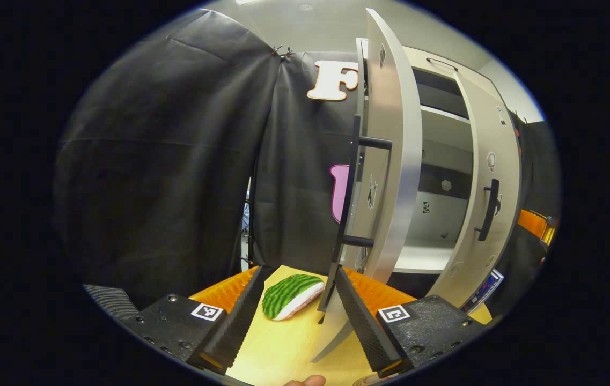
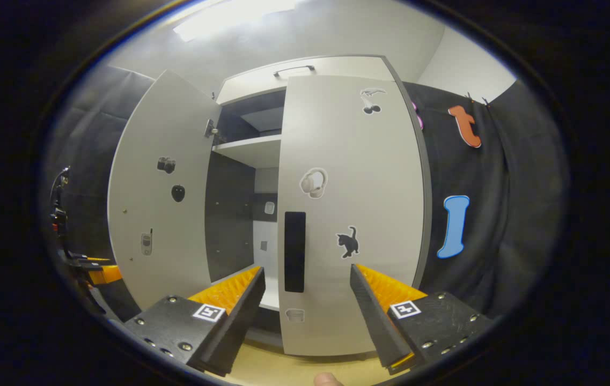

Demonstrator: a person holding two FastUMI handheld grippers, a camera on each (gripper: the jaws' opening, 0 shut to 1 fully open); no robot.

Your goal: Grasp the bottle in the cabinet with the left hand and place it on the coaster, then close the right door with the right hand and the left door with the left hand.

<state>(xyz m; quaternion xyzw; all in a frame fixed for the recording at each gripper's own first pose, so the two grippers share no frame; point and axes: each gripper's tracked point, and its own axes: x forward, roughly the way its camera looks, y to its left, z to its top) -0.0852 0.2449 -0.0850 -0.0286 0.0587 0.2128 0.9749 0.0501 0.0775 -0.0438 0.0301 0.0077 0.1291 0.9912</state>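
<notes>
My left gripper (image 1: pixel 298 281) is open low over the wooden table (image 1: pixel 283 348). Just beyond its fingertips lies a green-striped watermelon-slice pad (image 1: pixel 290 296). The cabinet's left door (image 1: pixel 393 161) stands wide open, edge-on to me, and its black handle (image 1: pixel 357 214) is close behind my right finger. My right gripper (image 2: pixel 307 273) is open in front of the right door (image 2: pixel 353 214), which is swung partway in. That door's black handle (image 2: pixel 294 252) lies between the fingers, farther off. White shelves (image 2: pixel 254 150) show through the gap between the doors.
The left door (image 2: pixel 160 203) juts out toward the table's front. The right door (image 1: pixel 490 203) and its handle (image 1: pixel 490 209) also show in the left gripper view. The other gripper (image 1: pixel 535 225) shows at that view's far right. Black cloth walls surround the cabinet.
</notes>
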